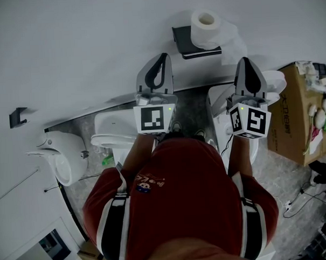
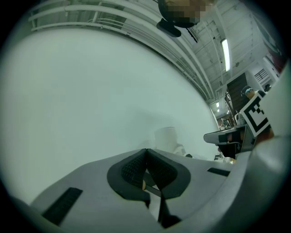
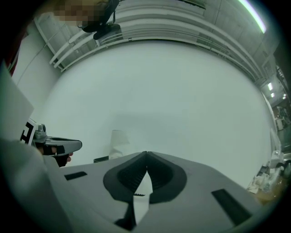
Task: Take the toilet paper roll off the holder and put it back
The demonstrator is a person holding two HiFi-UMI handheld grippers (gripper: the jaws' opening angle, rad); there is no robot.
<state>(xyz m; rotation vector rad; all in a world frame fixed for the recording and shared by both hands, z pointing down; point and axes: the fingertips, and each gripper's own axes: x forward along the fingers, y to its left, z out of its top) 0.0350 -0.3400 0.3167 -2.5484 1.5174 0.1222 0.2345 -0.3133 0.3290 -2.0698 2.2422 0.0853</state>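
A white toilet paper roll (image 1: 205, 27) stands on a black wall holder (image 1: 193, 42) high on the white wall, a loose sheet hanging at its right. Both grippers are held up below it, apart from it. My left gripper (image 1: 162, 58) is shut, its tips meeting with nothing between them. My right gripper (image 1: 247, 61) is also shut and empty. The roll (image 2: 166, 138) shows small beyond the closed left jaws (image 2: 146, 150). In the right gripper view the roll (image 3: 119, 142) sits left of the closed tips (image 3: 146, 153).
A white toilet (image 1: 112, 135) and a second one (image 1: 226, 105) stand below the grippers. A wall-hung urinal (image 1: 59, 155) is at the left, a cardboard box (image 1: 297, 113) with items at the right. A small black hook (image 1: 17, 117) is on the wall.
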